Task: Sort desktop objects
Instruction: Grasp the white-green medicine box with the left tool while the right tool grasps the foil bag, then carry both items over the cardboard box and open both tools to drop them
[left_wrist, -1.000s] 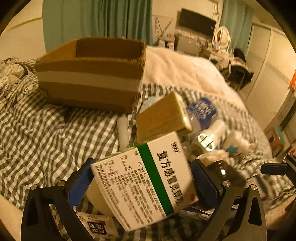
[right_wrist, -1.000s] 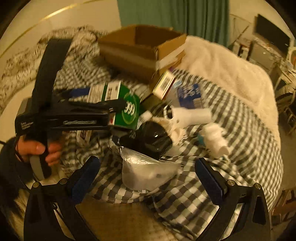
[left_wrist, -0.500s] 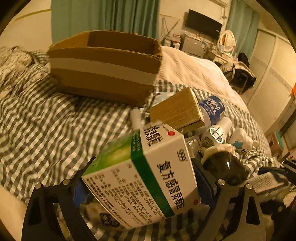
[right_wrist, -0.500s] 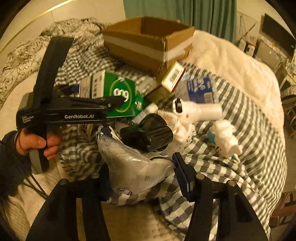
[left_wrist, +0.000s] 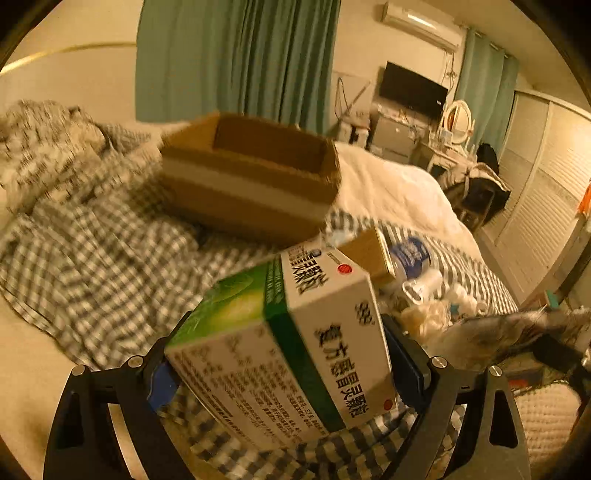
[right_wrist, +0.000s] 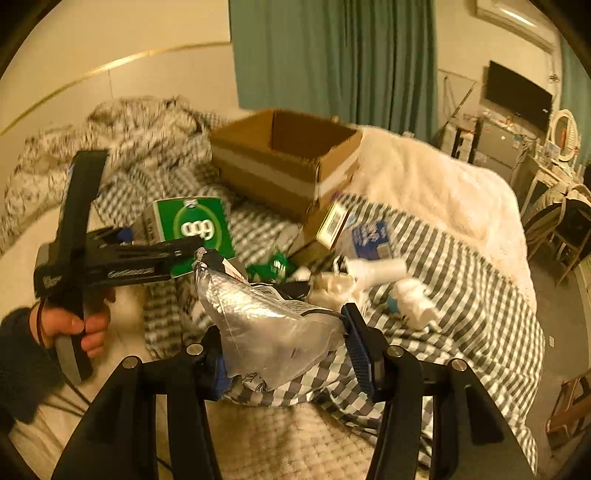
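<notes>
Left wrist view: I have the left gripper (left_wrist: 284, 373) clamped across the green-and-white medicine box (left_wrist: 284, 350), its jaws spread wide by the box's width. The box is off the checked blanket (left_wrist: 92, 266) and tilted, green end up.
Right wrist view: my right gripper (right_wrist: 284, 350) is closing on the clear plastic bag (right_wrist: 266, 328); the bag is crumpled between the pads and hangs clear of the bedding.
Change since a second ago: then the right jaws stood wide open around the bag as it lay on the blanket; now both items are lifted.
Box target: the open cardboard box (left_wrist: 251, 184) sits beyond both loads, looming higher and more central in the left view than before.
Meaning for the task: I judge both picks done, with carry and drop still ahead.
Left behind: the white bottles (right_wrist: 410, 299) and the small brown carton (right_wrist: 328, 225) still lie in the pile near the cardboard box.
</notes>
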